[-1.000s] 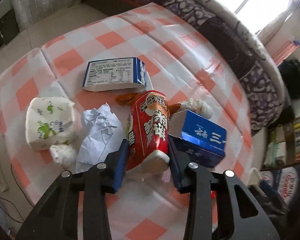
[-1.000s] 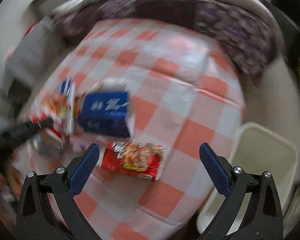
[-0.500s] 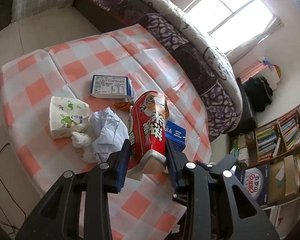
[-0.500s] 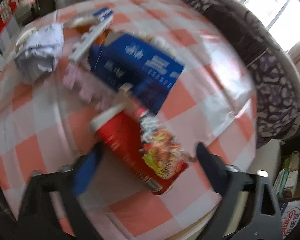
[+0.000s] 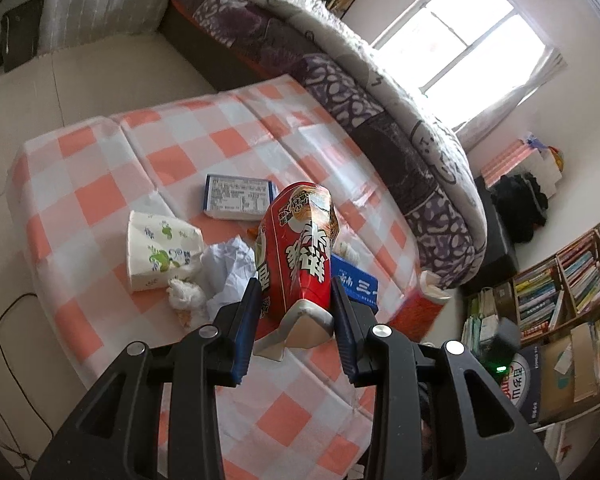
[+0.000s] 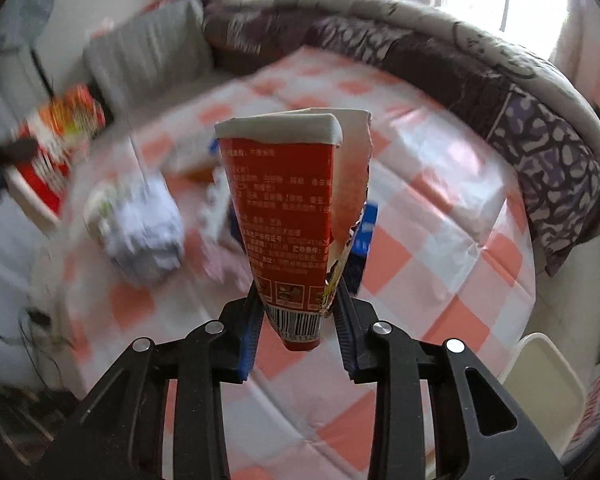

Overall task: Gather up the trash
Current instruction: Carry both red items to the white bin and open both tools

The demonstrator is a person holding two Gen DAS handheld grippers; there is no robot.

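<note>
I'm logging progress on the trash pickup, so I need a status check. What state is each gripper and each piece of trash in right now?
Left gripper: shut on a crushed red paper noodle cup, lifted off the table.
Right gripper: shut on a flattened, torn red noodle cup, held upright.
White crumpled paper: lying on the checkered tablecloth.
Green-printed tissue pack: lying beside the paper.
Blue-edged flat carton: lying flat.
Dark blue box: lying on the table.
White bin: open.

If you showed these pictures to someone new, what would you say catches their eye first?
Probably the two crushed red cups, each held up between blue pads: one in the left tool, the other in the right tool. Next, the orange-checked tablecloth below, with a crumpled paper and a tissue pack heaped near its middle.
</note>
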